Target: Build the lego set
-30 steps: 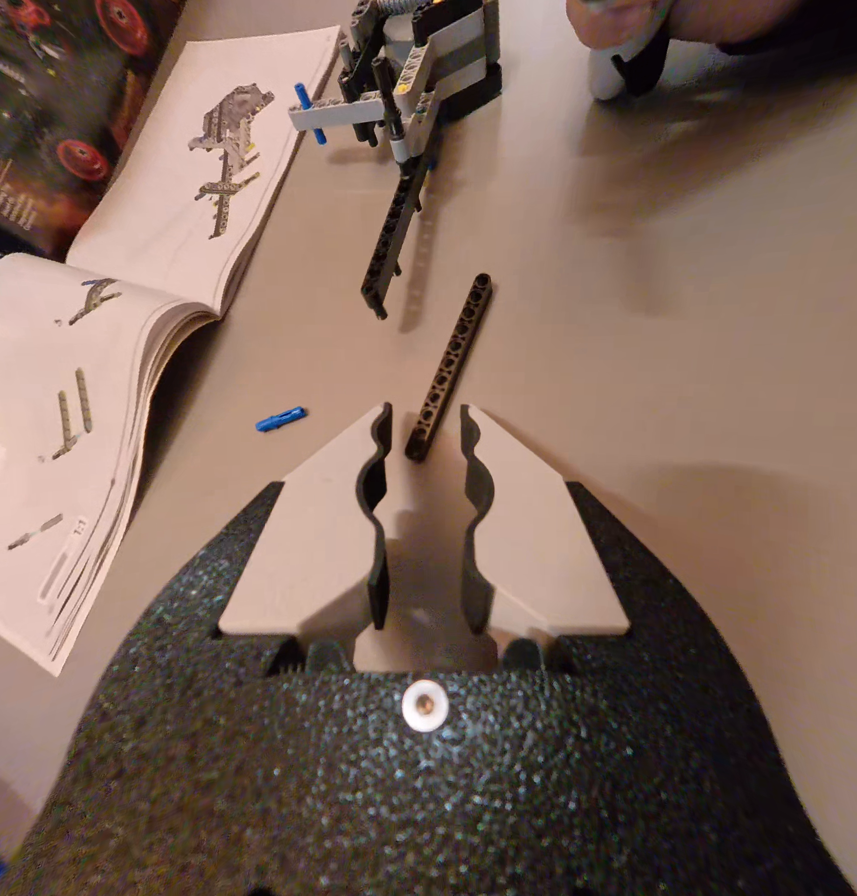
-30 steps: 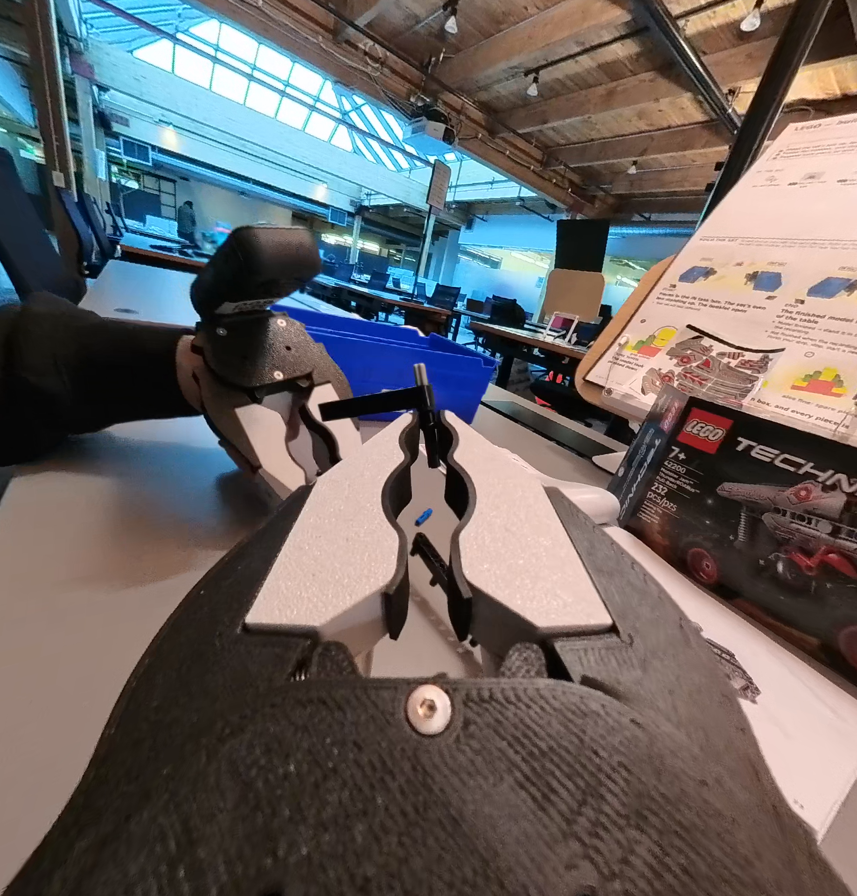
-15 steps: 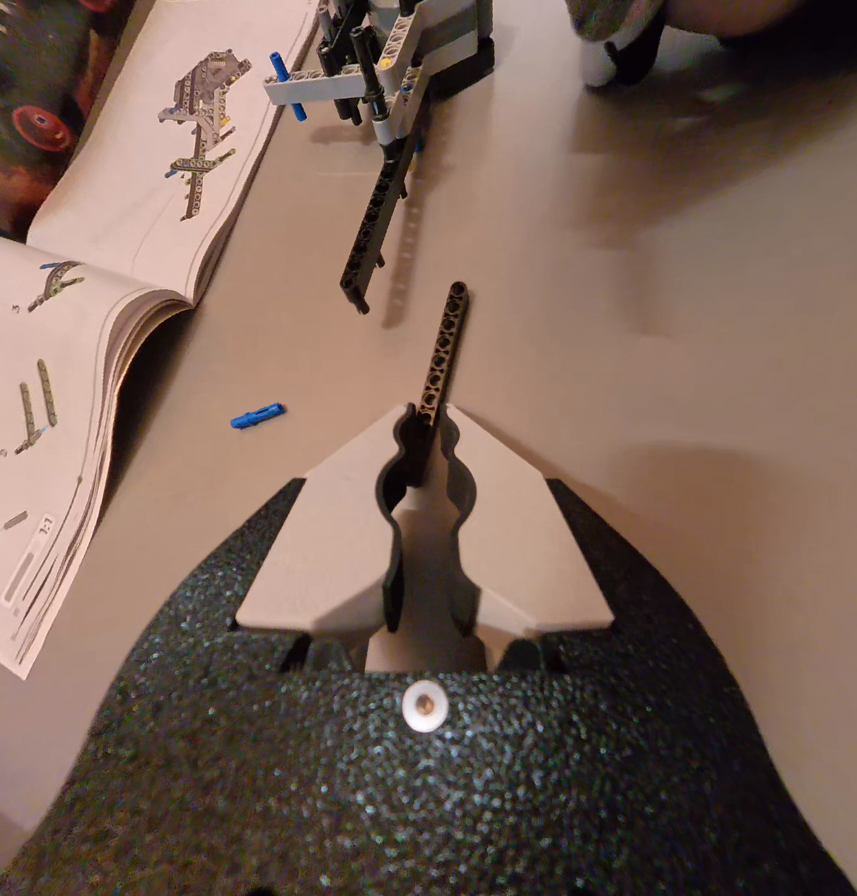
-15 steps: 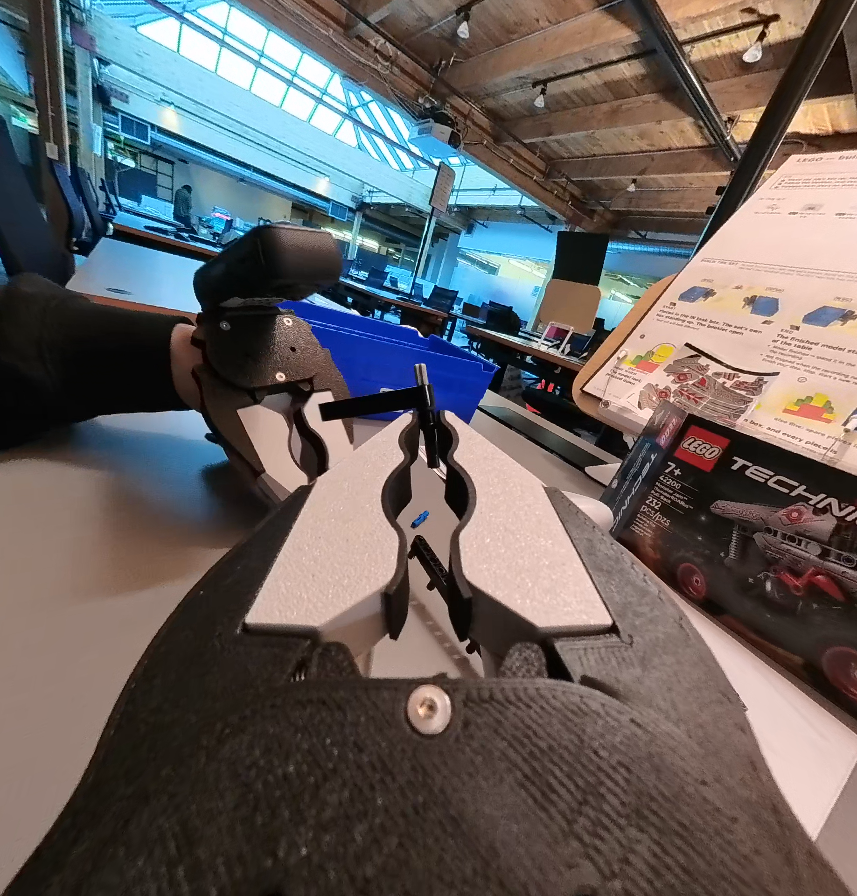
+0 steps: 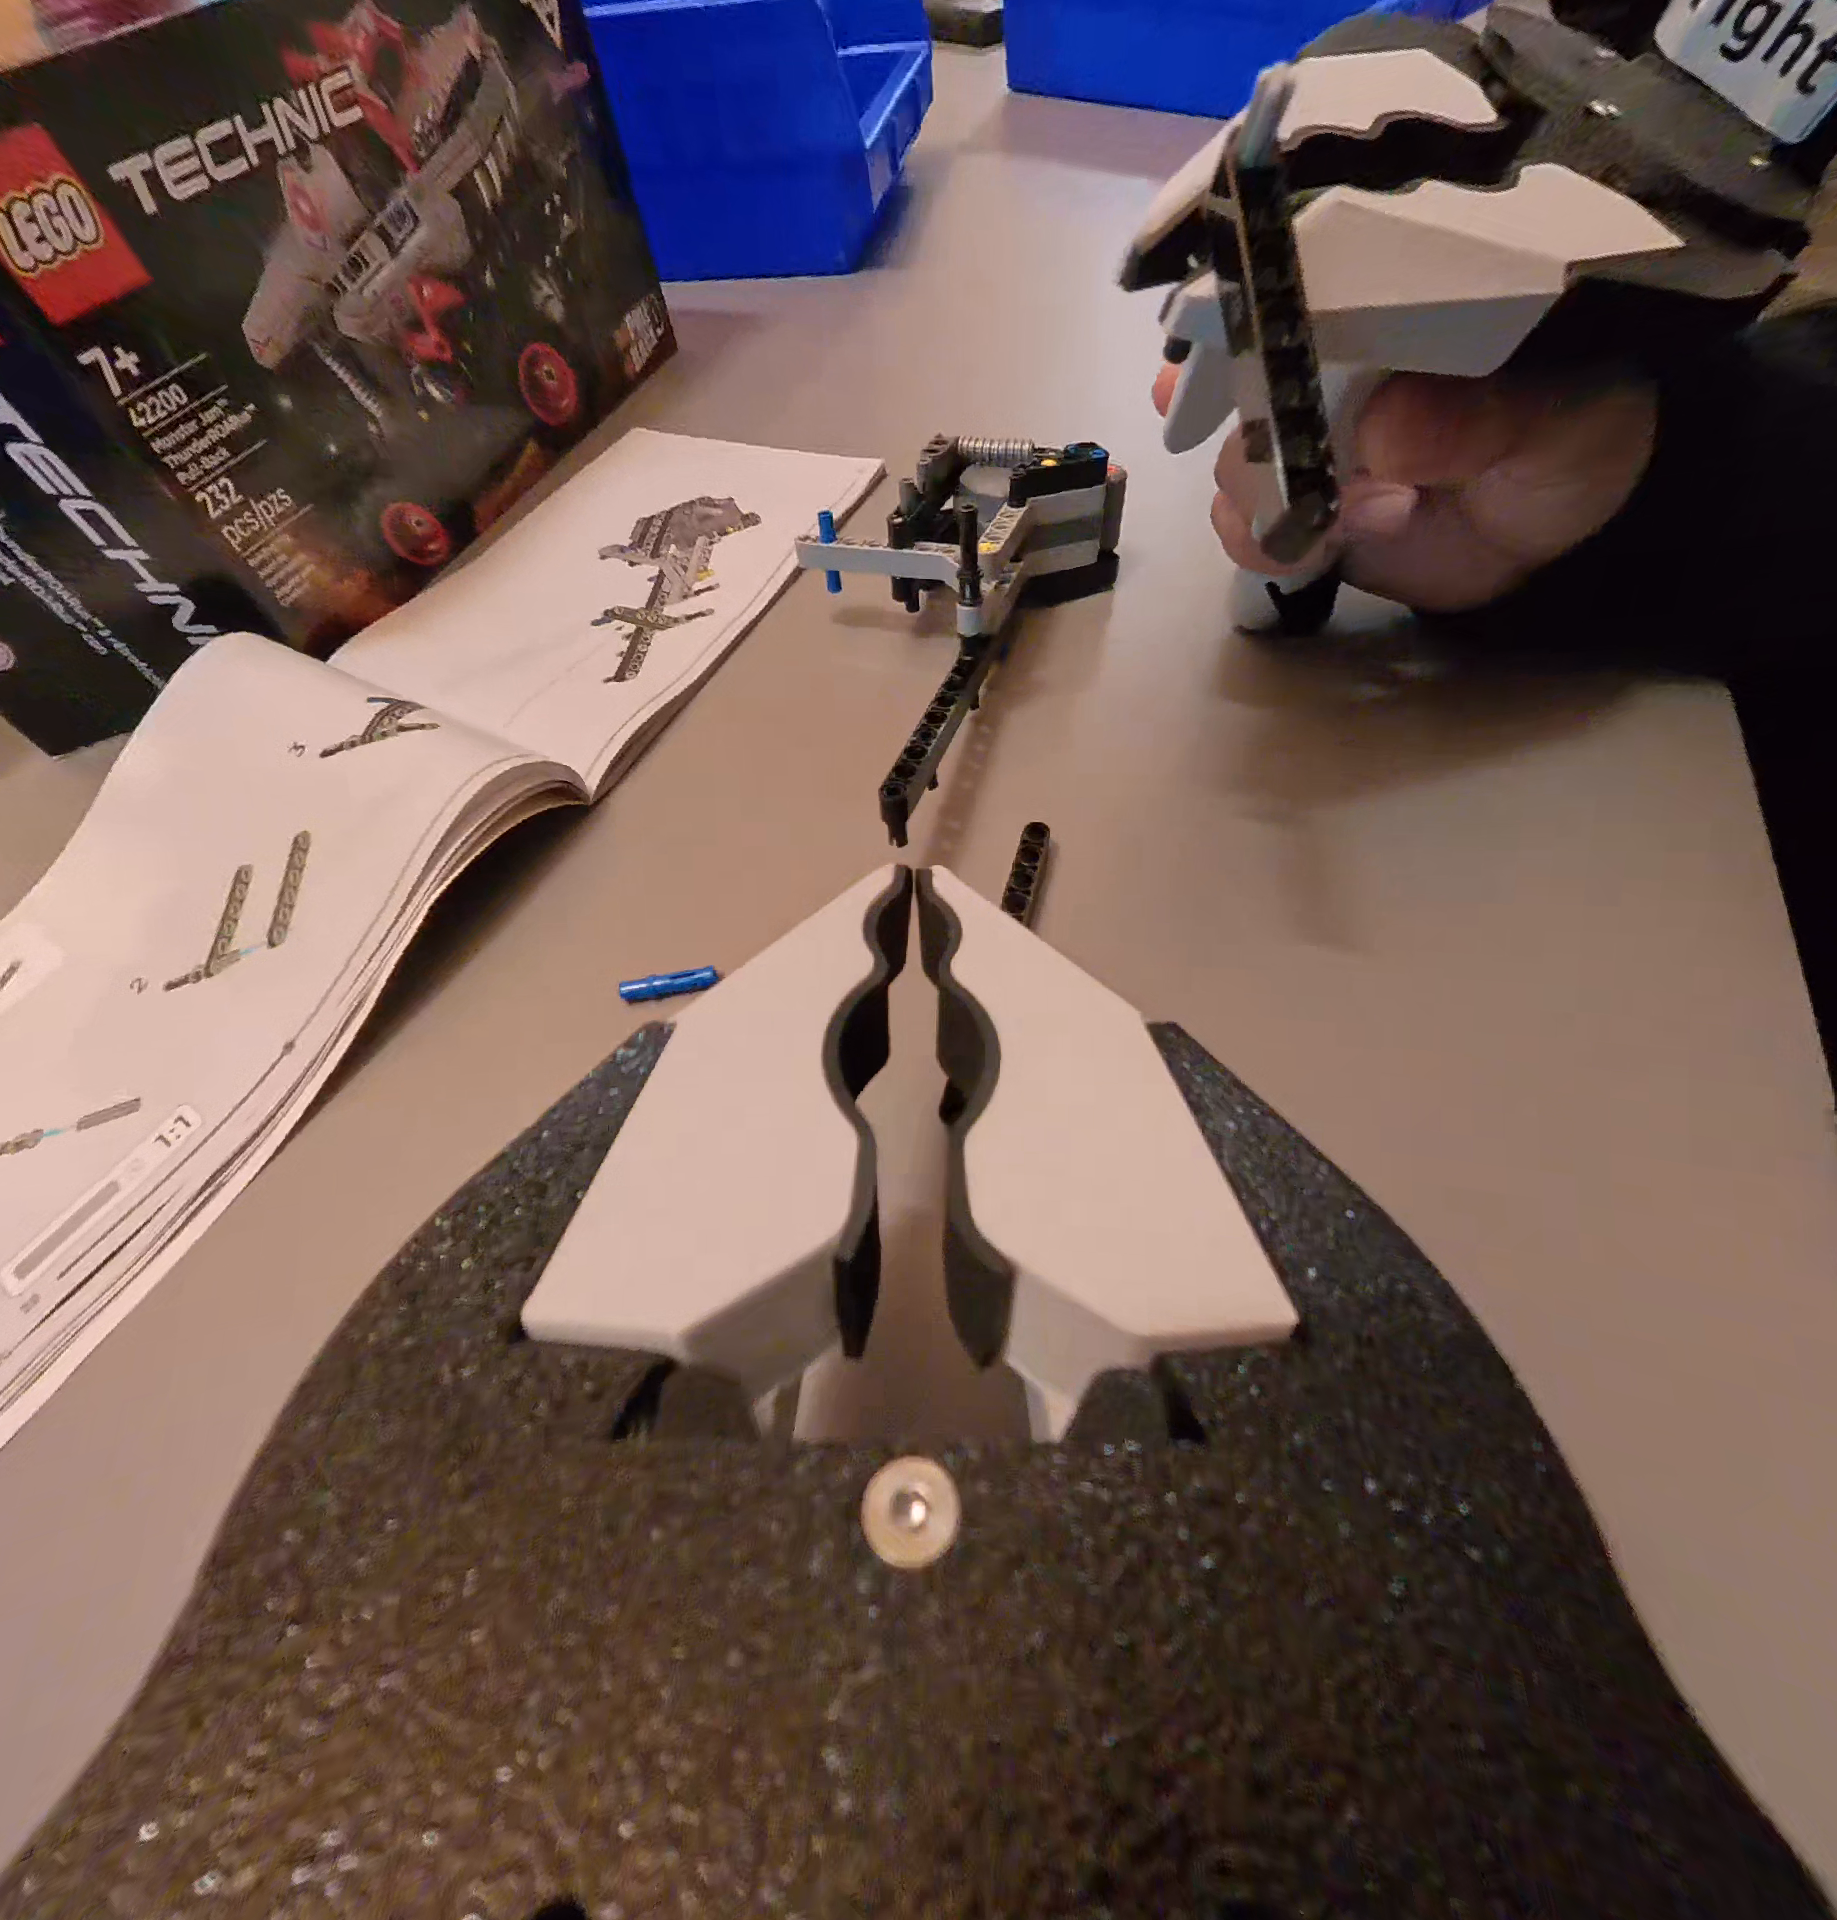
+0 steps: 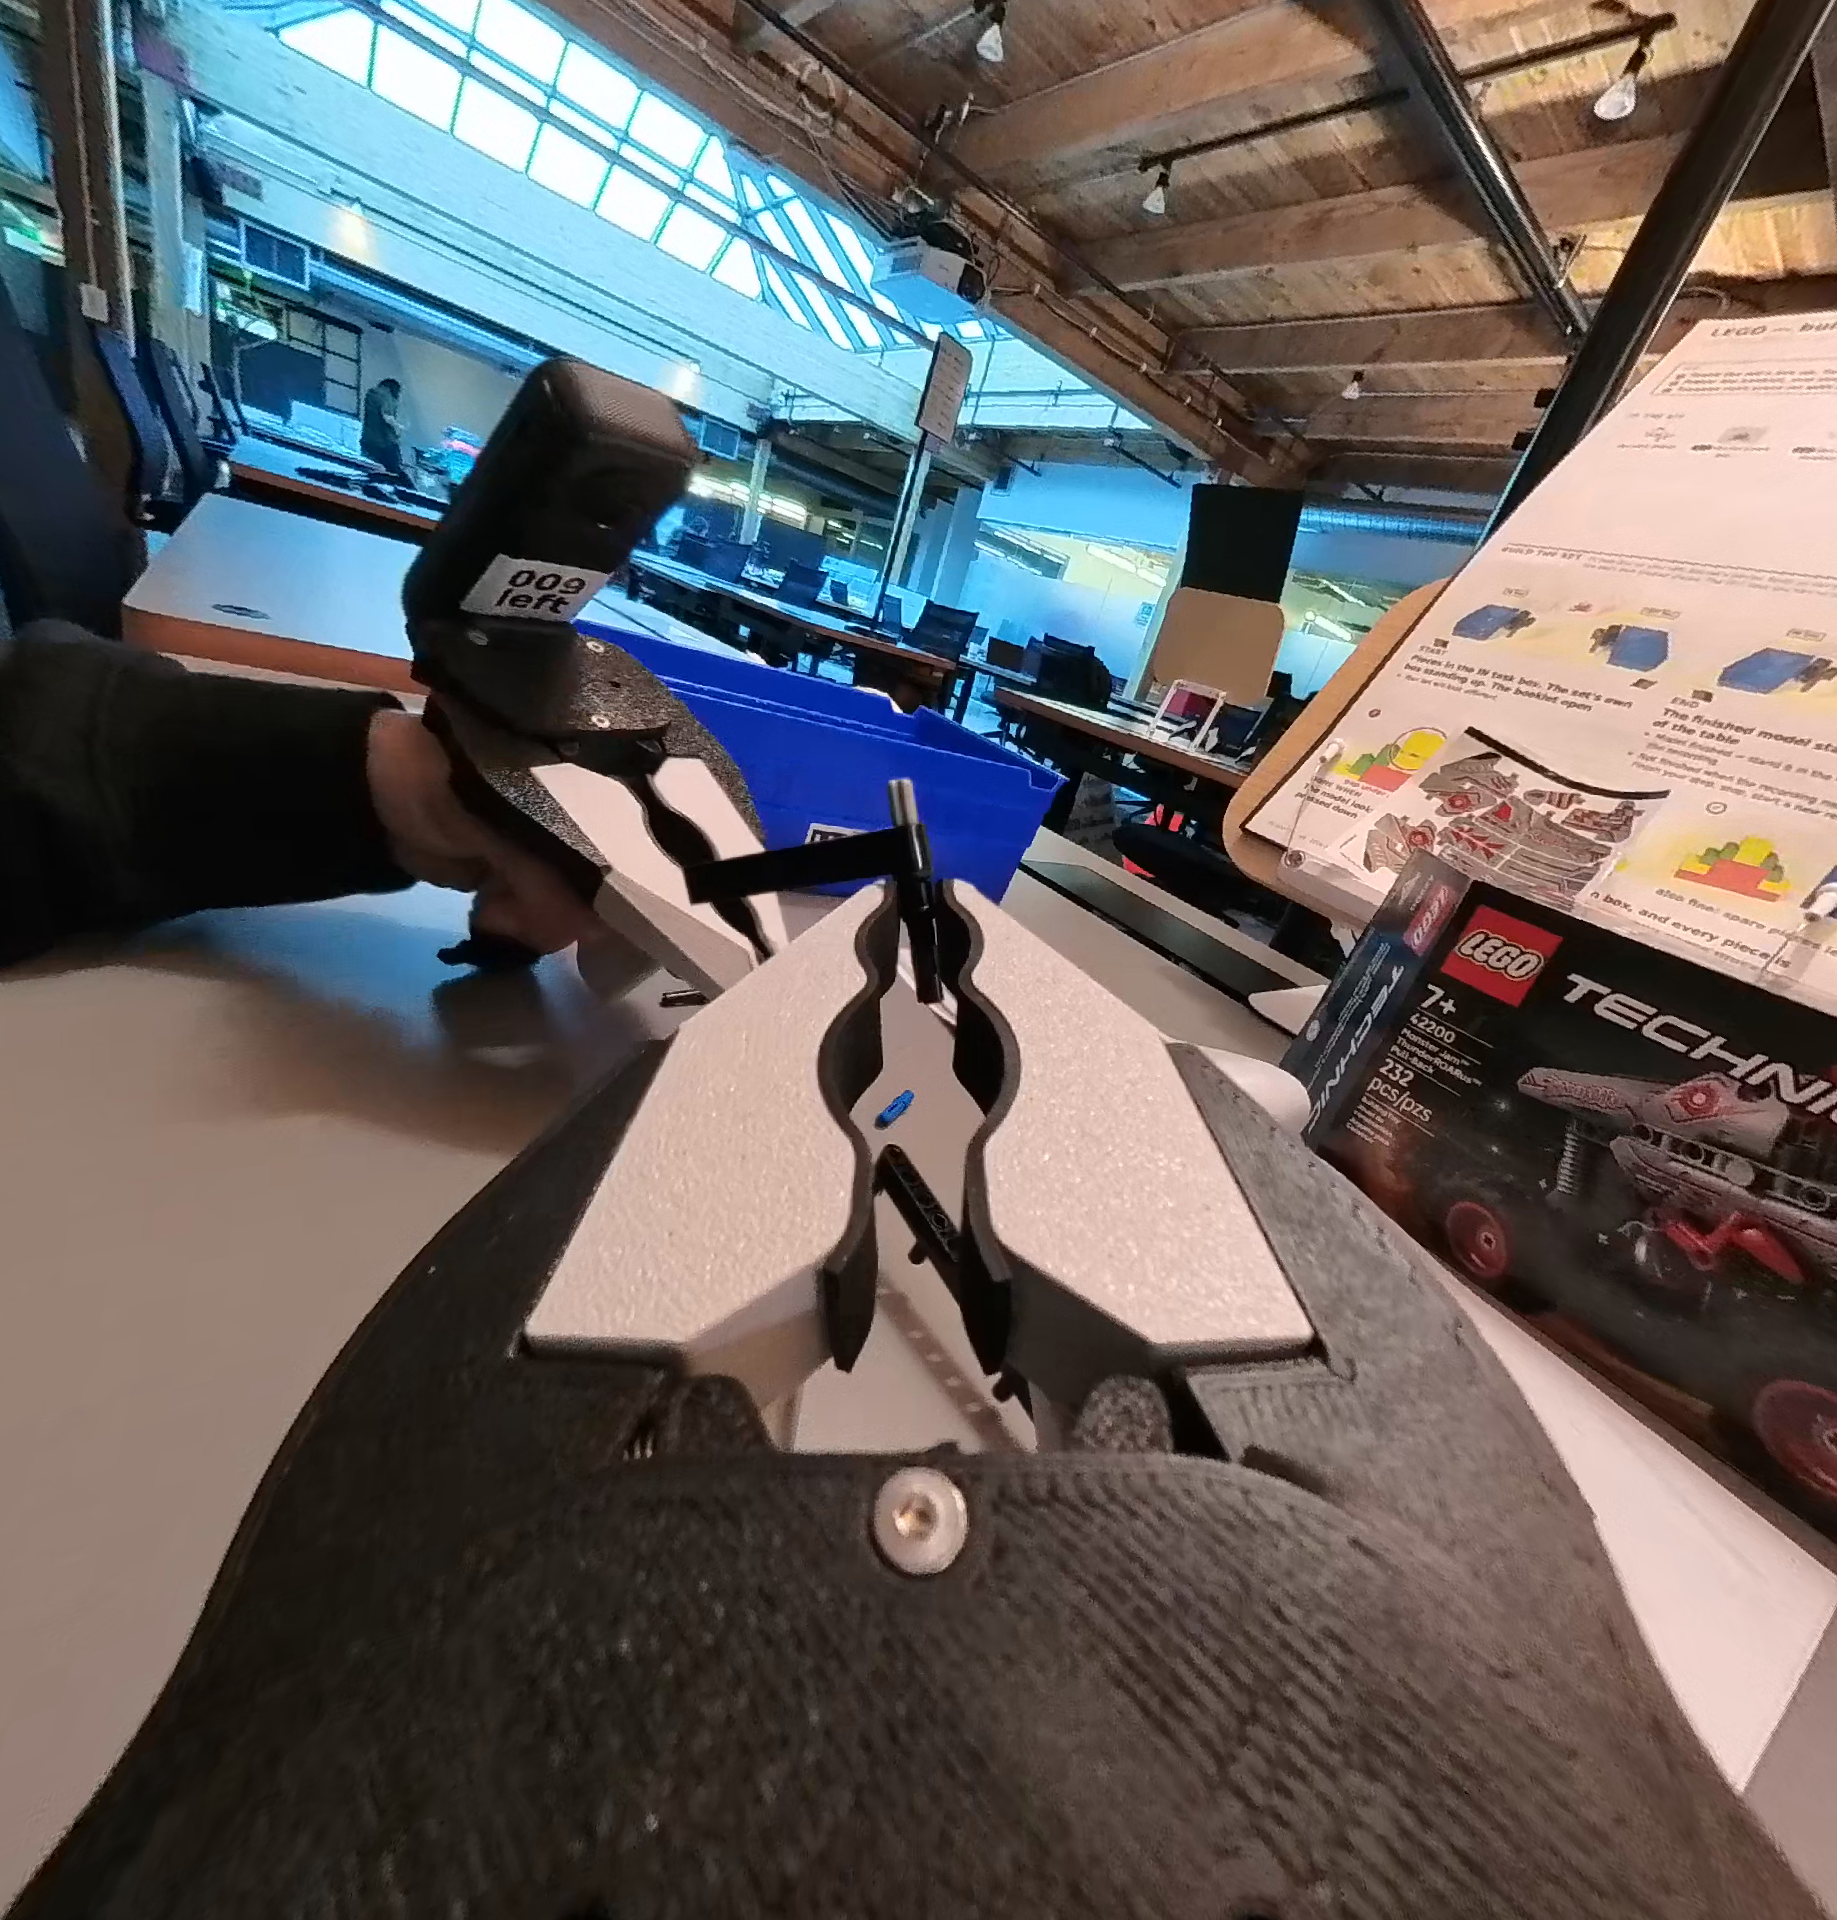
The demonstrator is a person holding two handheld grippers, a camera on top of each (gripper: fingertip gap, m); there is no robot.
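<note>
A grey tabletop (image 5: 1413,935) is seen inside a large open workspace, where a timber-beamed ceiling (image 6: 1257,187) with skylights and track lamps is visible above rows of distant desks. Blue bins (image 5: 758,135) are set at the table's far edge, and the set's box (image 5: 301,312) is stood upright at the left, behind an open instruction booklet (image 5: 394,790). A printed instruction board (image 6: 1620,665) is propped behind the box in the right wrist view.

The left gripper (image 5: 912,883) is held low over the table with its fingertips pressed almost together and nothing between them. Just beyond its right finger, a loose black beam (image 5: 1026,871) is laid flat, its long axis pointed away from the camera and slightly right; most of it is hidden behind the finger. A small blue pin (image 5: 669,983) is left lying near the left finger, crosswise to the beam.

Farther off, the partly built model (image 5: 997,520) is rested on the table, with a long black beam extended from it toward the left gripper.

The right gripper (image 6: 919,914) is raised above the table, pinching a black beam assembly (image 5: 1278,353). In the left wrist view that beam is held nearly upright, tilted slightly; in the right wrist view a cross arm is seen pointing left from its top.
</note>
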